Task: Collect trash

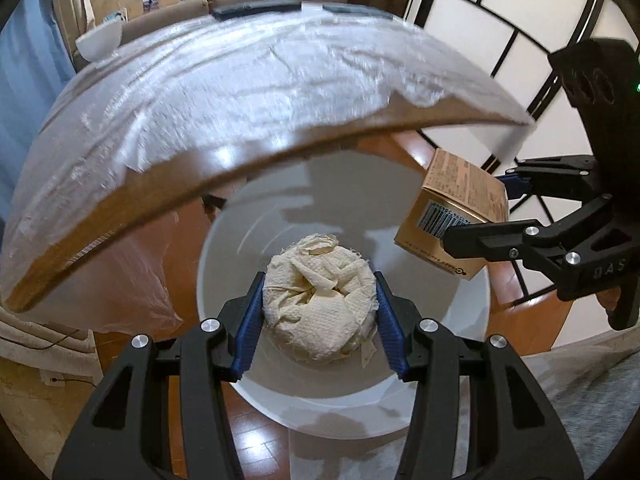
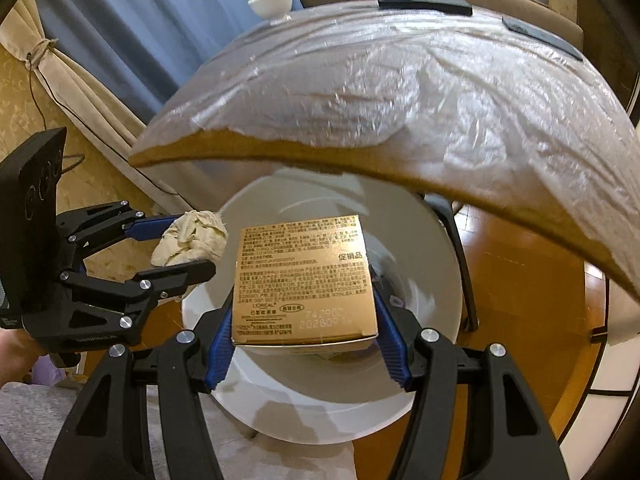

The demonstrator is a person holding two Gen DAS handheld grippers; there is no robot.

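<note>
Left wrist view: my left gripper [image 1: 319,316] clamps a crumpled paper towel wad [image 1: 320,304] between its blue pads, directly above the white bin [image 1: 224,280]. Right wrist view: my right gripper [image 2: 306,320] pinches a gold L'Oréal box [image 2: 304,276] over that bin [image 2: 424,240], with the wad [image 2: 192,240] off to my left.

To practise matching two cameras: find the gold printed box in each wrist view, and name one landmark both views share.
Left wrist view: gold box at right of centre, gripped by the right gripper reaching in from the right edge.
Right wrist view: gold box at centre, between that gripper's blue pads.
Shared landmark: the white bin beneath it, below the table's edge.
</note>
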